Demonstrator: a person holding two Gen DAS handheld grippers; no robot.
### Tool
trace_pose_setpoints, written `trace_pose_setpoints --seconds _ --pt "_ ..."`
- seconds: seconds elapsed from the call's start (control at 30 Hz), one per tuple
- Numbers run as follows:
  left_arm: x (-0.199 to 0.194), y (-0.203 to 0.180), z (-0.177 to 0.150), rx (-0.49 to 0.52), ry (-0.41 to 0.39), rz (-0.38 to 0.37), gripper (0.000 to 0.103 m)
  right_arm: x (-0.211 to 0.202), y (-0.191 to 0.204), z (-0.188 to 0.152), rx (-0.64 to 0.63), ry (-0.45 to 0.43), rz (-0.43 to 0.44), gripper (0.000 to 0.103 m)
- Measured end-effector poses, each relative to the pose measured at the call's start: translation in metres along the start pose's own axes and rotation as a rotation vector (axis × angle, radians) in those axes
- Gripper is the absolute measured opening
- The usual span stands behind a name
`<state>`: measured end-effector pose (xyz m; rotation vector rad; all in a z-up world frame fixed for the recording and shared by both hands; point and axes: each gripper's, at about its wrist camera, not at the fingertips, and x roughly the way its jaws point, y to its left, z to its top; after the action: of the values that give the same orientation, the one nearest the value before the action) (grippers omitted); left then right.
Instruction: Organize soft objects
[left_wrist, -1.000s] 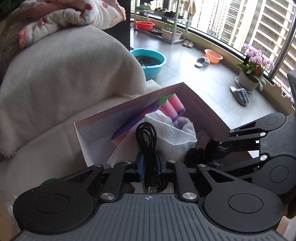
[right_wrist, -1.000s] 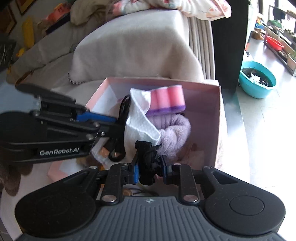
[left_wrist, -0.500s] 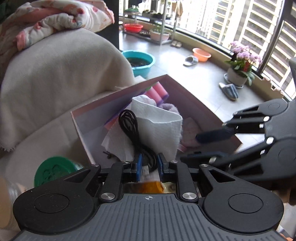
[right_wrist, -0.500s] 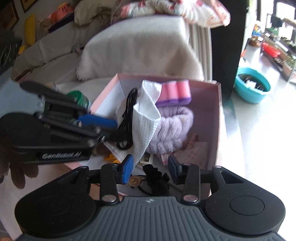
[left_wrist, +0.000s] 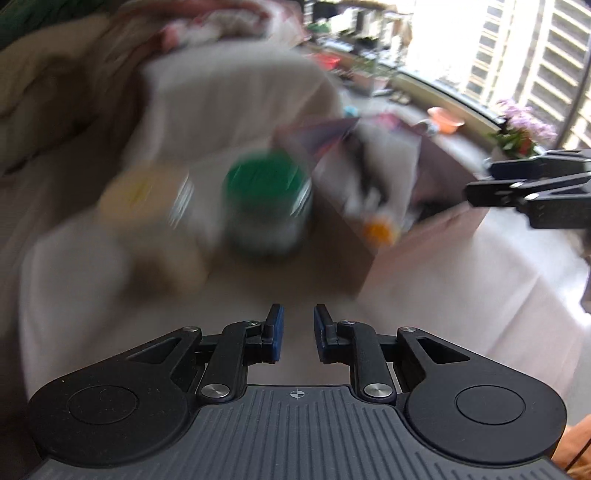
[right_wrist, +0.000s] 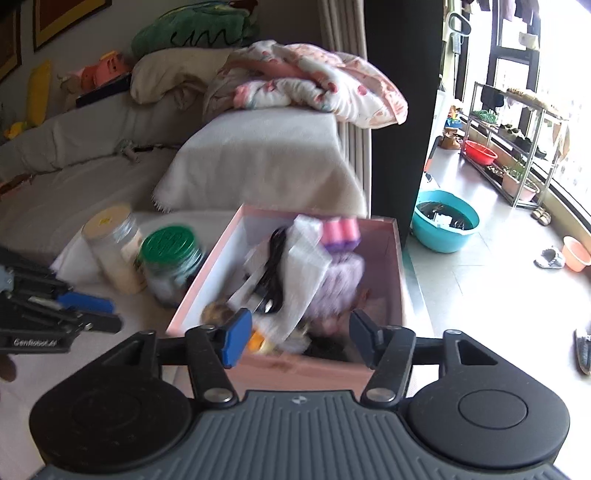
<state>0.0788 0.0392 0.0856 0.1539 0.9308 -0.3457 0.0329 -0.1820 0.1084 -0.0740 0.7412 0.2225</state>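
Note:
A pink box on the cloth-covered table holds a black cable, a white cloth, a fluffy purple piece and a pink-and-purple roll. My right gripper hovers over the box's near edge. Its jaws are opening, with nothing between the pads. My left gripper is left of the box, over bare tablecloth, with a narrow empty gap between its jaws. The left wrist view is blurred; the box shows at its upper right.
Two jars stand left of the box: one with a green lid, one with a yellow lid. A sofa arm under a beige blanket rises behind. A teal basin sits on the floor to the right.
My left gripper let go of the black cable in the box and swung away to the left. My right gripper released a small black item into the box, opened and drew back.

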Motion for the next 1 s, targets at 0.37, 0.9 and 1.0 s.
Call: trace_pose_setpoints --seconds 0.37,0.9,1.0 --pt "0.016 -0.006 -0.068 -0.087 -0.042 0.045 0.056 0.052 0.057 -0.069 -0.022 0.114 0.038 0.066" --pt "0.037 -0.046 -0.086 -0.297 -0.230 0.271 0.099 0.049 0.036 -0.102 0.026 -0.019 -0.039 0.103" --pt "0.038 -0.050 -0.090 -0.287 -0.235 0.319 0.100 0.049 0.037 -0.106 0.033 -0.054 -0.051 0.103"
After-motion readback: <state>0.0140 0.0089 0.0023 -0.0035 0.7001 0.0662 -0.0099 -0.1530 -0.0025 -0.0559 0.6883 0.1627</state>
